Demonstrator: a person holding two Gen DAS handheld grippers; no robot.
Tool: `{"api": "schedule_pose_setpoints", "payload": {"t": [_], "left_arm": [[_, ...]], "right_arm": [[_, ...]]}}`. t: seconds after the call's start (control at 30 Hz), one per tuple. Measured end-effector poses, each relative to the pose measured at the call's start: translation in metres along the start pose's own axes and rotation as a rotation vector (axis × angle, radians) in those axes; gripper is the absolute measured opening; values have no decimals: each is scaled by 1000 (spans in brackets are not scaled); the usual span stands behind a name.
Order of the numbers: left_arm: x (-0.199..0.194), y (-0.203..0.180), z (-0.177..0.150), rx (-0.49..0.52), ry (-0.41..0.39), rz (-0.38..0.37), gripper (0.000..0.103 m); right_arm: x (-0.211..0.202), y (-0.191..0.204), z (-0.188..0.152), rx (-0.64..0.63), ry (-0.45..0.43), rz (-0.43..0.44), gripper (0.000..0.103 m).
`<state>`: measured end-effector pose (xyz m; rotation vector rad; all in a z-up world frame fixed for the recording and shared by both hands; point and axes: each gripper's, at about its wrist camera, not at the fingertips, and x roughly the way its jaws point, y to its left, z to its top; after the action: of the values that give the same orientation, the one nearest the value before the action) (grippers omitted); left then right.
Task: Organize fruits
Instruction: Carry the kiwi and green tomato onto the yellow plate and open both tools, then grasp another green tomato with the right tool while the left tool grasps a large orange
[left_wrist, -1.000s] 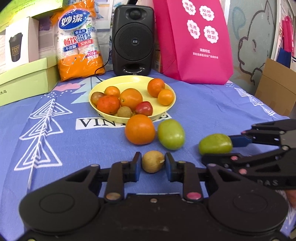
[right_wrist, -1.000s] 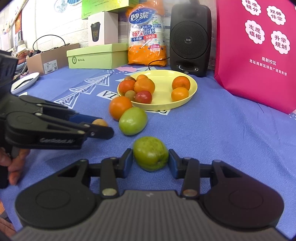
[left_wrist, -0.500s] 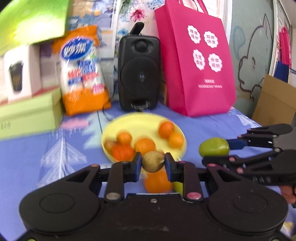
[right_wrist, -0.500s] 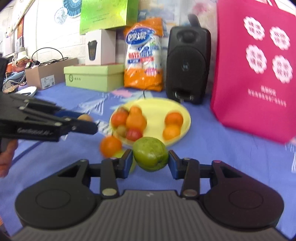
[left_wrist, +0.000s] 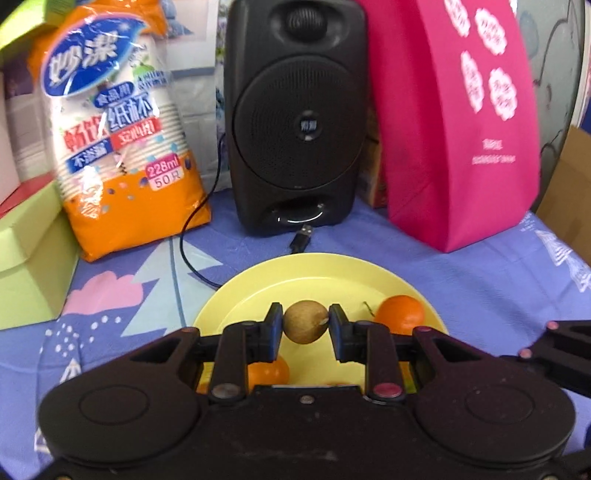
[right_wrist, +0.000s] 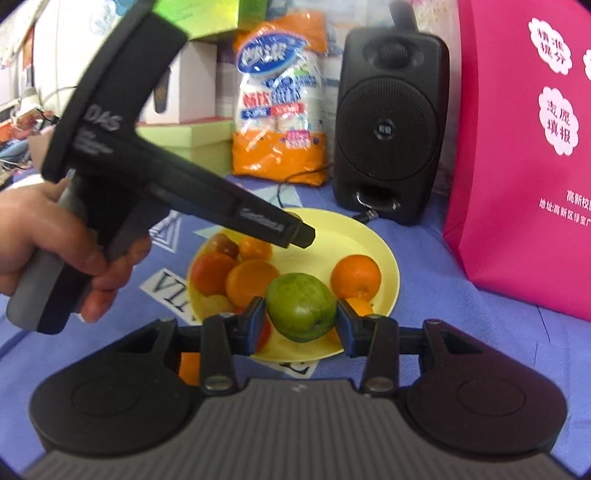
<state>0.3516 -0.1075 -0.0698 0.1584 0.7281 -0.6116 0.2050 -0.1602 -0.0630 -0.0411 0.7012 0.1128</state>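
Observation:
My left gripper (left_wrist: 305, 322) is shut on a small brown kiwi (left_wrist: 305, 322) and holds it in the air over the yellow plate (left_wrist: 295, 273). An orange (left_wrist: 400, 314) lies on the plate just right of the kiwi. My right gripper (right_wrist: 301, 312) is shut on a green fruit (right_wrist: 301, 312), hanging above the near side of the yellow plate (right_wrist: 384, 254). Several oranges and reddish fruits (right_wrist: 251, 282) fill that plate's left half. The left gripper's body (right_wrist: 236, 210), held by a hand (right_wrist: 55, 236), reaches over the plate from the left.
A black speaker (left_wrist: 297, 114) with a loose USB cable (left_wrist: 303, 234) stands behind the plate. A paper-cup pack (left_wrist: 114, 129) is at its left, a pink bag (left_wrist: 461, 118) at its right, and a green box (left_wrist: 26, 266) at far left. An orange (right_wrist: 188, 367) lies on the blue cloth.
Both grippers lifted their fruits off the cloth and carried them forward to above the plate. The left gripper moved farther and now reaches over the plate's middle.

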Motion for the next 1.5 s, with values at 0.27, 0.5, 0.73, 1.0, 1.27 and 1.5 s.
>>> {"api": "schedule_pose_setpoints", "payload": {"t": [0.27, 0.5, 0.73, 1.0, 1.27, 1.5], "left_arm": [[31, 0, 3, -22, 46, 28, 30], [3, 3, 2, -24, -4, 46, 52], [-81, 1, -39, -18, -113, 41, 69], [-145, -10, -136, -88, -186, 84, 73], [-151, -34, -185, -63, -126, 135, 73], [-141, -38, -188, -50, -93, 175, 80]], "right_arm": [[6, -5, 0, 12, -14, 11, 45], [-31, -9, -3, 19, -79, 7, 53], [-76, -18, -47, 105, -87, 93, 62], [-68, 15, -84, 0, 20, 59, 62], [-65, 29, -82, -54, 28, 59, 61], [-45, 42, -71, -72, 57, 32, 57]]}}
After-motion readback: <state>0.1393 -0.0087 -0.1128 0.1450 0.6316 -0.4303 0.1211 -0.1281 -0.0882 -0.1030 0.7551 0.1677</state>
